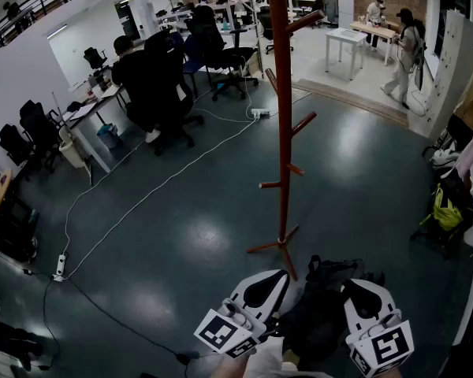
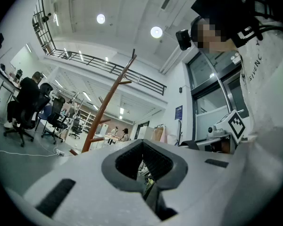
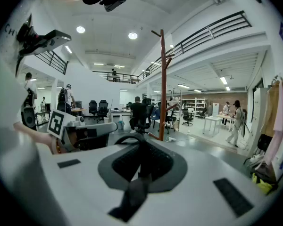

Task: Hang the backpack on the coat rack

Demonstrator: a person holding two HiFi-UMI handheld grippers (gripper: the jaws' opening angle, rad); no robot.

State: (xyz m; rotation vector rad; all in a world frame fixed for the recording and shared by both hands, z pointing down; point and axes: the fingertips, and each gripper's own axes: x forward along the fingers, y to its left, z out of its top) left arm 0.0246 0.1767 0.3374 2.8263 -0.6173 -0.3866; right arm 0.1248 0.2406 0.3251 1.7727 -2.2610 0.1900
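The dark backpack (image 1: pixel 325 309) was just on the near side of the coat rack (image 1: pixel 282 132), at its foot, between both claws. The left claw (image 1: pixel 280 278) and right claw (image 1: pixel 353 286) each stood clamped on a black strap (image 3: pixel 132 197) of it.

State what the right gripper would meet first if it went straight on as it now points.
Most likely the coat rack, almost dead ahead of the right gripper; aimed slightly downward, it might touch the floor short of the base. Depth is unclear.
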